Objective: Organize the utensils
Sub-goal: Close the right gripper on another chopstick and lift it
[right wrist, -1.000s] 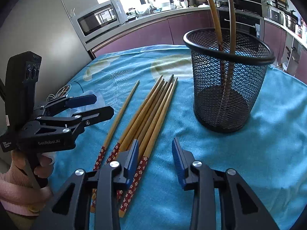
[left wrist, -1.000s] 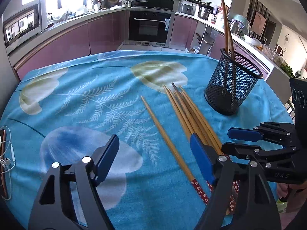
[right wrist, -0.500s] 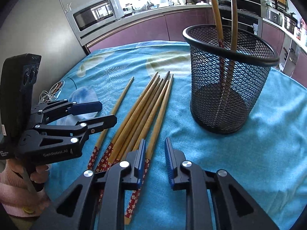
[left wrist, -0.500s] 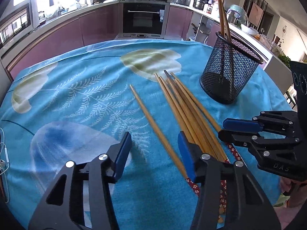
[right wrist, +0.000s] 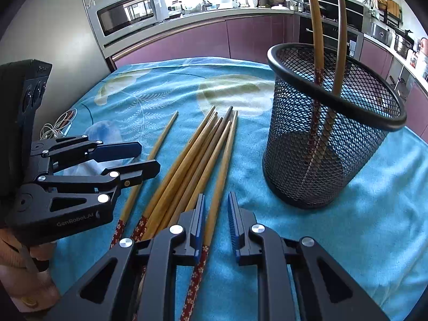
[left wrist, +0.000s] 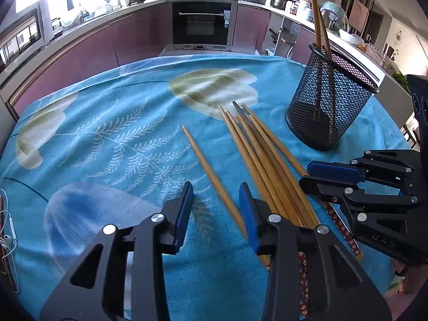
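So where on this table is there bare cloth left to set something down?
The widest bare stretch of the tablecloth lies left of the single chopstick, reaching the far edge. Another lies near the right gripper, right of the bundle of chopsticks and in front of the mesh holder. Between bundle and holder it is crowded, with both grippers closing there.

Smooth wooden chopsticks (right wrist: 203, 157) are seen on fuzzy blue cloth (left wrist: 112, 139); right of the fingers, a matt black metal-mesh holder (right wrist: 329, 144).
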The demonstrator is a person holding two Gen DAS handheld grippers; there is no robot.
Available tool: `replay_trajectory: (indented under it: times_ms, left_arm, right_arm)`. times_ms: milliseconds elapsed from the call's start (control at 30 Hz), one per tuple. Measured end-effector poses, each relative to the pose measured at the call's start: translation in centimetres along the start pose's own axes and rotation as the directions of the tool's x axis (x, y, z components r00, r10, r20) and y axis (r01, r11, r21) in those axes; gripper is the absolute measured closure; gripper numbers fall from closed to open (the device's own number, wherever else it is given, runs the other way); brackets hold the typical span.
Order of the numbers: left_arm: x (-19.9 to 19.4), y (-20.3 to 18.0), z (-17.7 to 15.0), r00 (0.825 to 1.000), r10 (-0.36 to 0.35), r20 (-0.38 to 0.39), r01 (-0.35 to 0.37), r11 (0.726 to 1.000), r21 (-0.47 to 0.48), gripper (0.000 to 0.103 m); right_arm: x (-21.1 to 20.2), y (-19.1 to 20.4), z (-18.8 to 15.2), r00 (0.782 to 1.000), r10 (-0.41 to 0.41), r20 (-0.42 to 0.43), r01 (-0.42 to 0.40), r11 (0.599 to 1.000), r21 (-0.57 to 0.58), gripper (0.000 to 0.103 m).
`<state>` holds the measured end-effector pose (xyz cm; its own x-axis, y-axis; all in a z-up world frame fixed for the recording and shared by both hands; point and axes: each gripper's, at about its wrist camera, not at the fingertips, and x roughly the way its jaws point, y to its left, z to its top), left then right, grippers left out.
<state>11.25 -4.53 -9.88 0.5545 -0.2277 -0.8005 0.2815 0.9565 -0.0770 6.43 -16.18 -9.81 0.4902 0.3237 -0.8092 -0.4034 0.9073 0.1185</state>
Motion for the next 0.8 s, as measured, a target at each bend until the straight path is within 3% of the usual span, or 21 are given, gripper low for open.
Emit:
replay_trajectory:
  times_ms: [167,433,800]
  left_arm:
    - [0.1,0.7,0.1,1.0,-0.01,0.001,0.01,0.999,-0.042,0.087]
    - [-0.2,0.9,-0.2,1.0,-0.027,0.008,0.028,0.997,-0.068,0.094]
    - [-1.9,0.7,-1.0,0.998,-0.061,0.029,0.063,0.996,-0.068,0.095]
  right_arm:
    - [-0.1,-0.9,0.0,0.999,0.034,-0.001,-0.034,0.999,0.041,0.095]
    - [-0.6,-1.6,-0.5,0.997,0.071,0.001,-0.071,0.994,0.081,0.096]
    - [-2.0,-1.9,-1.1,0.993,0.115,0.034,-0.118,0.989,0.092,0.097]
